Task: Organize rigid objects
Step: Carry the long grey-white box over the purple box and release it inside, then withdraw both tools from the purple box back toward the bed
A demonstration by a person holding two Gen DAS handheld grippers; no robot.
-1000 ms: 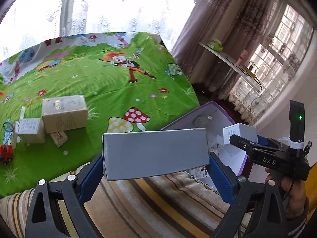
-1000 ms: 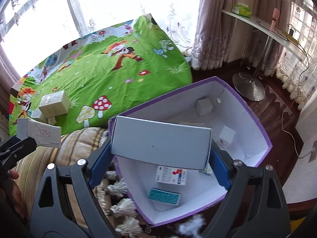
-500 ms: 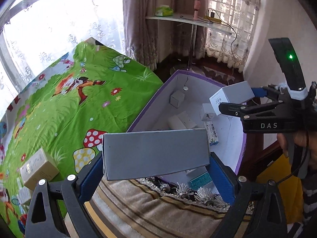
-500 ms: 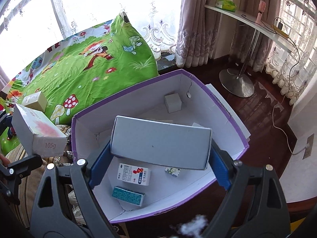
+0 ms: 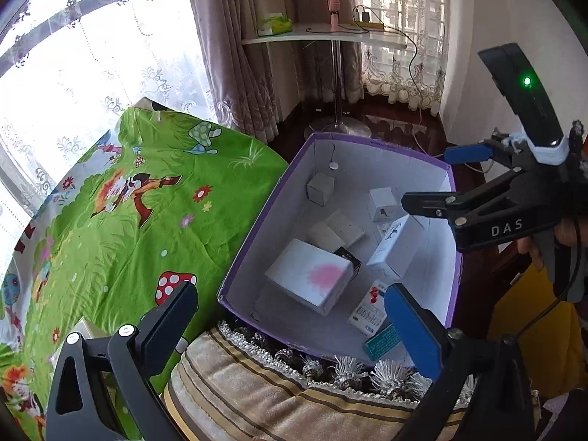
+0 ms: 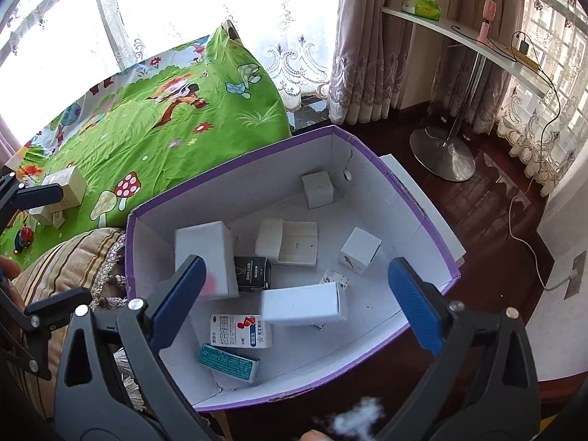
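A purple-rimmed carton [image 5: 257, 220] [image 6: 415, 194] with a white inside holds several small boxes. My left gripper [image 5: 294, 323] hangs over its near edge, jaws opening, nothing between them. The white box with a pink blot [image 5: 312, 279] [image 6: 205, 253] lies free on the carton floor below it. My right gripper [image 6: 296, 297] [image 5: 441, 180] is above the carton, jaws also opening and empty. A plain white box [image 6: 301, 307] [image 5: 395, 253], blurred and tilted, is loose just under it inside the carton.
A beige box [image 6: 68, 185], smaller boxes and a red toy [image 6: 25, 237] lie on the green cartoon sheet [image 6: 147, 121]. A striped tasselled cushion [image 5: 294, 404] borders the carton. A side table's chrome foot [image 6: 441, 154] and a white cable [image 6: 529, 246] are on the dark floor.
Both grippers have let go of their white boxes, which now lie or tumble inside the carton. The left view has swung from the green sheet to the carton.
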